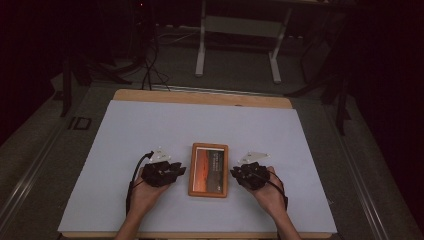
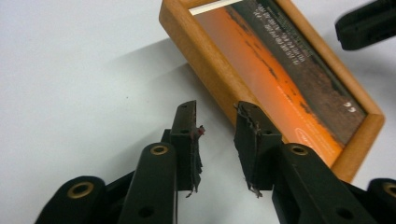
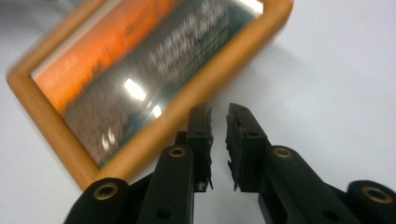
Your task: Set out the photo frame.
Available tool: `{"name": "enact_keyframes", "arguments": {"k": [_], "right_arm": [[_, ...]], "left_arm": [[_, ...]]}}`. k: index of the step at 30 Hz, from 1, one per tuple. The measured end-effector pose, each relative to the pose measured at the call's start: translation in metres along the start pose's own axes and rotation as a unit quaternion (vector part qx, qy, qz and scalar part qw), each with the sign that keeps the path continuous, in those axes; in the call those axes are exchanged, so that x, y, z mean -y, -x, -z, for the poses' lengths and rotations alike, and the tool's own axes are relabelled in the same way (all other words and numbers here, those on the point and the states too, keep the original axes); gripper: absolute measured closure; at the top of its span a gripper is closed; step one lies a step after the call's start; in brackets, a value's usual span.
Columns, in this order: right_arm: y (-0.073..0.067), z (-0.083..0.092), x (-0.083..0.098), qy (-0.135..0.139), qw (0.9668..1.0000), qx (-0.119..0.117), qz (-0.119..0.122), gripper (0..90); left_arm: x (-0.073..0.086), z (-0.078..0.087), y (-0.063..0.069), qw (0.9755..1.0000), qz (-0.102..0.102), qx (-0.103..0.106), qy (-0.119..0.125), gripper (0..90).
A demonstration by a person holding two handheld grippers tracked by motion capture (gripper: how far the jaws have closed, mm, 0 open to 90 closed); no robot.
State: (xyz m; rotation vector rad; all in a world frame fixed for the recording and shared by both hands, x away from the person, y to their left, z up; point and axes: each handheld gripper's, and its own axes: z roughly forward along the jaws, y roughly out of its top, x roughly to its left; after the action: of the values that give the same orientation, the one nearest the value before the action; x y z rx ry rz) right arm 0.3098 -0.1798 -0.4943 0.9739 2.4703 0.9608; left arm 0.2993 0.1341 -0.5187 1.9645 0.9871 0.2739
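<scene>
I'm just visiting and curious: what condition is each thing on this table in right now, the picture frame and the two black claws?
Picture frame: lying flat on the white mat, picture side up, not gripped.
Left gripper: open, jaws parted beside the frame's long edge, nothing between them.
Right gripper: open a little, jaws at the frame's other long edge, nothing between them.

Dim room, grey floor (image 1: pixel 235 70), white-legged bench (image 1: pixel 239 30) beyond white-topped table (image 1: pixel 150 125)
</scene>
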Motion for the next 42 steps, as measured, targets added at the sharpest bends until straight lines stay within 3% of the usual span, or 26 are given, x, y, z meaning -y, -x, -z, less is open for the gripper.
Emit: {"name": "enact_keyframes", "arguments": {"k": [5, 10, 12, 14, 18, 27, 34, 42], "right_arm": [[0.001, -0.001, -0.019, 0.046, 0.9989, 0.006, -0.001, 69.6], [0.003, -0.011, -0.032, 0.064, 0.9979, 0.008, 0.002, 65.4], [0.005, -0.015, -0.036, 0.075, 0.9971, 0.010, 0.010, 65.3], [0.006, -0.019, -0.038, 0.080, 0.9966, 0.016, 0.016, 74.1], [0.008, -0.025, -0.040, 0.080, 0.9964, 0.025, 0.013, 89.7], [0.014, -0.036, -0.052, 0.074, 0.9970, 0.024, 0.007, 90.0], [0.015, -0.045, -0.047, 0.071, 0.9971, 0.026, 0.002, 90.0], [0.017, -0.046, -0.050, 0.068, 0.9972, 0.029, 0.002, 90.0]], "left_arm": [[0.001, 0.004, -0.001, 0.9999, 0.009, 0.002, 0.007, 63.9], [0.002, 0.005, -0.004, 0.9998, 0.019, -0.001, 0.010, 60.3], [0.002, 0.006, -0.006, 0.9997, 0.022, 0.000, 0.012, 59.7], [0.002, 0.006, -0.007, 0.9996, 0.024, -0.001, 0.013, 59.4], [0.002, 0.007, -0.009, 0.9995, 0.027, -0.001, 0.014, 59.1], [0.002, 0.007, -0.009, 0.9994, 0.033, -0.003, 0.014, 58.1], [0.002, 0.008, -0.011, 0.9993, 0.032, -0.011, 0.016, 57.9], [0.001, 0.009, -0.012, 0.9991, 0.036, -0.004, 0.021, 56.3]]}}
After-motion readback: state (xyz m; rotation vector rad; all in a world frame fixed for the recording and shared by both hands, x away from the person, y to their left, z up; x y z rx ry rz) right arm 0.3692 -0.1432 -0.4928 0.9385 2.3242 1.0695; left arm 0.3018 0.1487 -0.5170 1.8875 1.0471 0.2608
